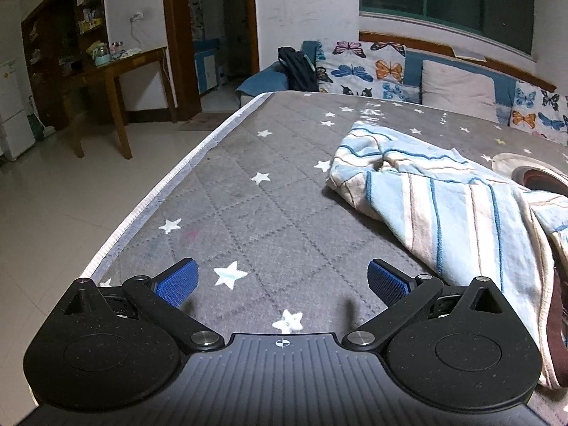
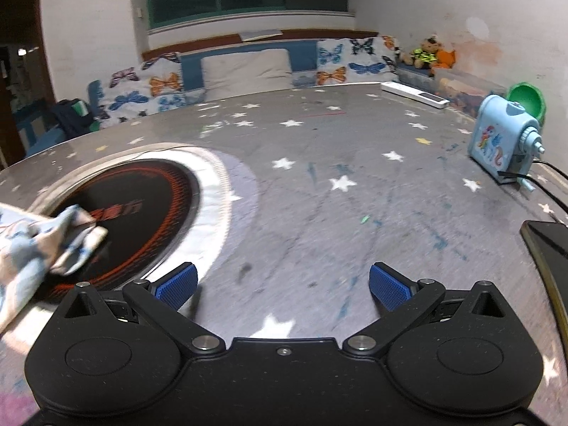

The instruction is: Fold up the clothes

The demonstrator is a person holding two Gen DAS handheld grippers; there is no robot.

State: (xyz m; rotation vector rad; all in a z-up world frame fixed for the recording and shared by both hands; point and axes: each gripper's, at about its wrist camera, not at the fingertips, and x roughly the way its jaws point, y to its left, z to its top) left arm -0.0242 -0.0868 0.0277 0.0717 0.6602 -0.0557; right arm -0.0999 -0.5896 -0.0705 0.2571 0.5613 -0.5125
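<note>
A crumpled light blue and white striped garment lies on the grey star-print table cover, to the right of my left gripper. That gripper is open and empty, low over the cover, apart from the cloth. In the right wrist view an end of the same garment lies at the left edge, over a round black and red cooktop. My right gripper is open and empty, to the right of the cloth.
The table's left edge drops to a tiled floor. A blue toy sharpener with a cable, a white remote and a dark flat object lie at the right. A sofa with butterfly cushions stands behind.
</note>
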